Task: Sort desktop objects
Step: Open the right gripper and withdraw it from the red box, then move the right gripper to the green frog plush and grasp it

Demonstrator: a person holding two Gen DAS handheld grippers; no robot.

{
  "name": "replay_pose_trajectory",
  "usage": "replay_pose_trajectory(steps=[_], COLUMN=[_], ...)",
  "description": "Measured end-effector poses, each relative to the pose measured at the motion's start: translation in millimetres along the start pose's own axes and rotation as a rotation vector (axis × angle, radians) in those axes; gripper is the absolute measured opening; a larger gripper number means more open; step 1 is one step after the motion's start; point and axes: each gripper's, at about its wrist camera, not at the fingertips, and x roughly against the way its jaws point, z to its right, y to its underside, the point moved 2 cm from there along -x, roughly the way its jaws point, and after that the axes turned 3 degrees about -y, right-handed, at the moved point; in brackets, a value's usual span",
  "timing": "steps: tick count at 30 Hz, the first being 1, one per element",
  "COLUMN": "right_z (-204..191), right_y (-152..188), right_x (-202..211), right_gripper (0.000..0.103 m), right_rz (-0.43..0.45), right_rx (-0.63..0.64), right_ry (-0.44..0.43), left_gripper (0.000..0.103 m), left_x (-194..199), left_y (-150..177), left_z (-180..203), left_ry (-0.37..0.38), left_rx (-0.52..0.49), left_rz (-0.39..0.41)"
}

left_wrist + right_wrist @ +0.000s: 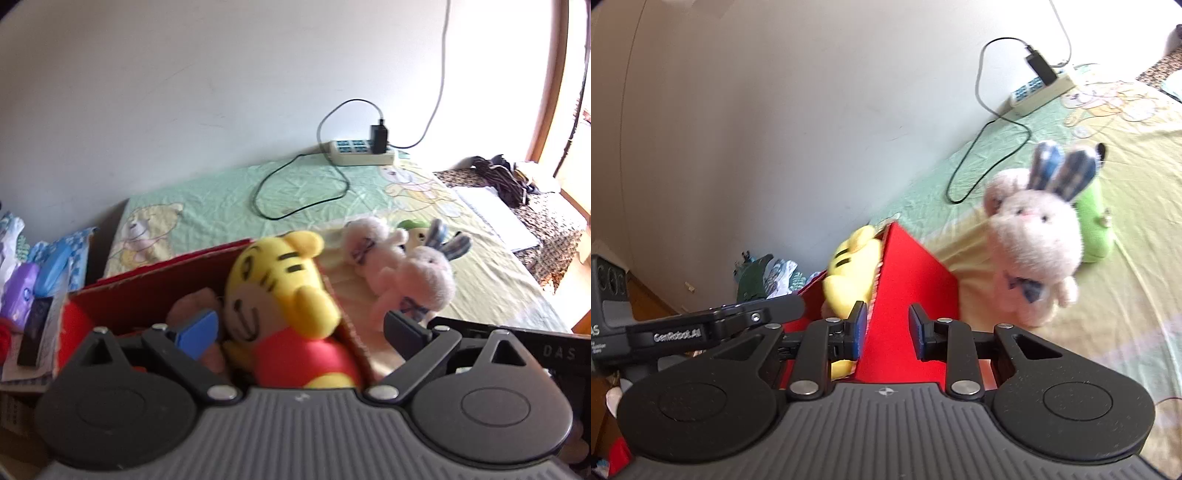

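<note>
The tiger toy (280, 295) sits in the red box (147, 291), leaning on the box's right wall with its head above the rim. The left gripper (303, 332) has its fingers spread wide to either side of the toy and touching nothing, so this toy looks like it is being let go or is just delivered. The right gripper (884, 330) has its fingers part-way apart astride the near wall of the red box (912, 280), one inside and one outside; whether they press the cardboard I cannot tell.

Two pink rabbit toys (402, 269) and a green toy (1095, 225) lie just beside the box on the bed sheet (314, 188), still unsorted. The next move, I judge, calls for lifting the left gripper clear of the box and reaching for the nearest rabbit (1034, 240), closing on its soft body, while the box is kept steady
</note>
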Motion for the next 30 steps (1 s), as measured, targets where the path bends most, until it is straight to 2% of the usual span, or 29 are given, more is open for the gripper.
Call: replay_pose_trajectory(steps=[8,15,21,25,30], right_z=[69,114,137,146,157], right_y=[-22,-39,-60,-71,-82], right_x=[42,54,54,51,38], right_gripper=[0.029,0.029,0.029,0.029,0.029], right_rz=[0.065,0.058,0.035,0.014,-0.015], right_rx=[-0.111,-0.130,-0.129,-0.139,-0.149], right_ry=[0.144,0.225,0.245,0.236,0.217], left_gripper=[0.096,0.096,0.095,0.093,0.089], left_x=[-33,-88,-133,-155,-164], left_y=[-3,9,15,15,4], left_z=[91,152,186,198,182], left_ry=[0.214,0.323,0.362,0.334,0.289], left_rx=[-0.075,-0.101,-0.100,-0.103,-0.073], left_rz=[-0.040,-0.138,-0.200,-0.220,-0.218])
